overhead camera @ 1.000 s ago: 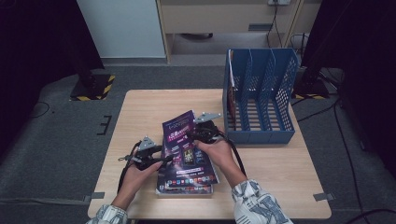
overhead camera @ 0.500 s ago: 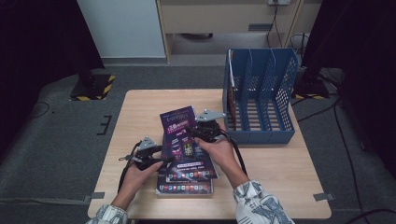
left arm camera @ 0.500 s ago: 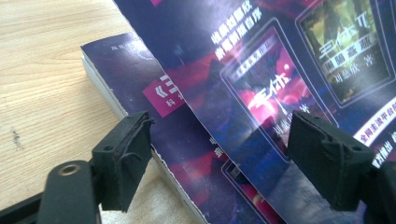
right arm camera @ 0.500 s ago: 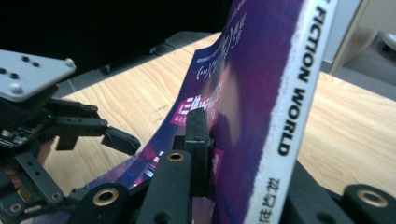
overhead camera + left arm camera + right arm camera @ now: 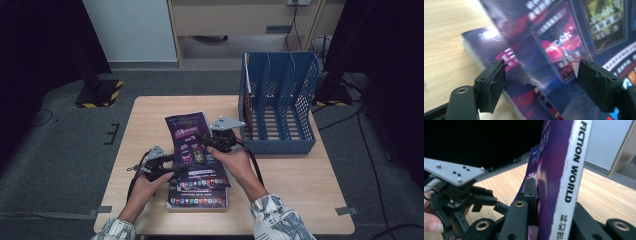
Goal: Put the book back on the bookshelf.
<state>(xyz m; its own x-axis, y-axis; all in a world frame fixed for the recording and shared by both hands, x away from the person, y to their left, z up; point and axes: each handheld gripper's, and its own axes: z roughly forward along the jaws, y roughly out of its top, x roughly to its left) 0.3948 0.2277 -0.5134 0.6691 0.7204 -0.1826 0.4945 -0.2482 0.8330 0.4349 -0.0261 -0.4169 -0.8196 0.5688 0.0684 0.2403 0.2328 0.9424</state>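
The right gripper (image 5: 209, 141) is clamped on the spine edge of a purple magazine (image 5: 192, 145) — black jaws pressing both covers, the book lifted and tilted over the table. The left gripper (image 5: 167, 165), jaws apart with nothing between them, sits beside a second magazine (image 5: 197, 196) lying flat near the table's (image 5: 150, 115) front edge. A blue file rack (image 5: 280, 100) stands just right of the raised magazine — bare wood lies open behind and to the left.
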